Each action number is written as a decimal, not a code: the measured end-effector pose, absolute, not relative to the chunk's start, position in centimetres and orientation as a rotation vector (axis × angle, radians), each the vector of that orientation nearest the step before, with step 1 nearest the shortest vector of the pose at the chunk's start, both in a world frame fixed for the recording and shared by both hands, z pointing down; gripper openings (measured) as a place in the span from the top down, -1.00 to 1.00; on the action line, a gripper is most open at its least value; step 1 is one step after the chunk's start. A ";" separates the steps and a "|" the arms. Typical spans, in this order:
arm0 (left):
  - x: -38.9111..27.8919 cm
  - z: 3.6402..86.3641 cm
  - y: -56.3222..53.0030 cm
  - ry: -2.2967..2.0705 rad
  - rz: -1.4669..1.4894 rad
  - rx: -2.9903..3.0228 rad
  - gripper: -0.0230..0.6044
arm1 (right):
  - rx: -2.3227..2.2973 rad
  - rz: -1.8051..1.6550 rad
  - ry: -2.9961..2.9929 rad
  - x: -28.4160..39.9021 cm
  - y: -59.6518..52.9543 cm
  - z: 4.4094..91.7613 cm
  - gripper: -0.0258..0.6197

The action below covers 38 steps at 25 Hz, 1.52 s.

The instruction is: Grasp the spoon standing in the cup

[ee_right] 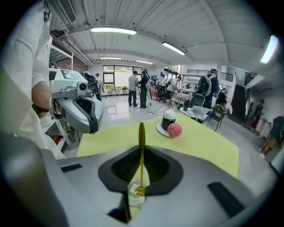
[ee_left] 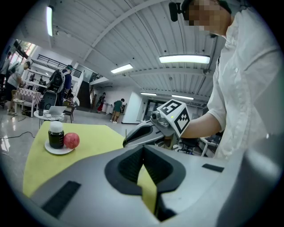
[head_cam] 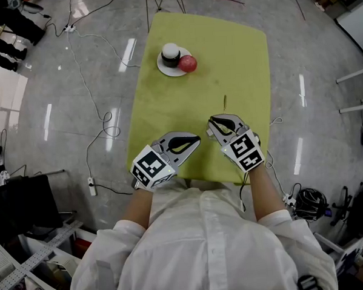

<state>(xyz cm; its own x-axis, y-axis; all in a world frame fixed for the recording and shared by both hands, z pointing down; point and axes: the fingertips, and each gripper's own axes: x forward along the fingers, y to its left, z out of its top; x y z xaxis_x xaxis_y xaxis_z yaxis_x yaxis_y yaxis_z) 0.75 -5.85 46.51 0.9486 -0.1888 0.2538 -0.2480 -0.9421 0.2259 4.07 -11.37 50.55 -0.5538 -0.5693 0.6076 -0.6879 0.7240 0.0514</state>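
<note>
The left grey two-jaw gripper (head_cam: 195, 139) is held almost level at the near left, its jaws together with nothing between them. The right grey two-jaw gripper (head_cam: 212, 122) is just beside it and tilted downward, its jaws pinching a slim gold spoon (ee_right: 141, 137).

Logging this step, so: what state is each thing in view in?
spoon: upright, bowl down in the cup.
cup: upright, spoon inside.
right gripper: shut on the spoon's handle.
left gripper: shut, empty.
jar: upright on the plate, lid on.
red fruit: on the plate, beside the jar.
</note>
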 end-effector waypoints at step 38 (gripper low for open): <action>-2.1 45.8 -5.9 -0.348 0.318 2.857 0.91 | 1.041 0.164 -2.469 -0.4 -12.2 42.8 0.85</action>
<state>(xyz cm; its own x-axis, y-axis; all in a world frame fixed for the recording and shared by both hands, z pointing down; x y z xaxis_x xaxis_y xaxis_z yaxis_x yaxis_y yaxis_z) -2.10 -5.87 45.82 0.9477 -0.2068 0.2430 -0.2603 -0.9416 0.2138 -0.40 -12.16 42.76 -0.6123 -0.6496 0.4507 -0.7035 0.7078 0.0644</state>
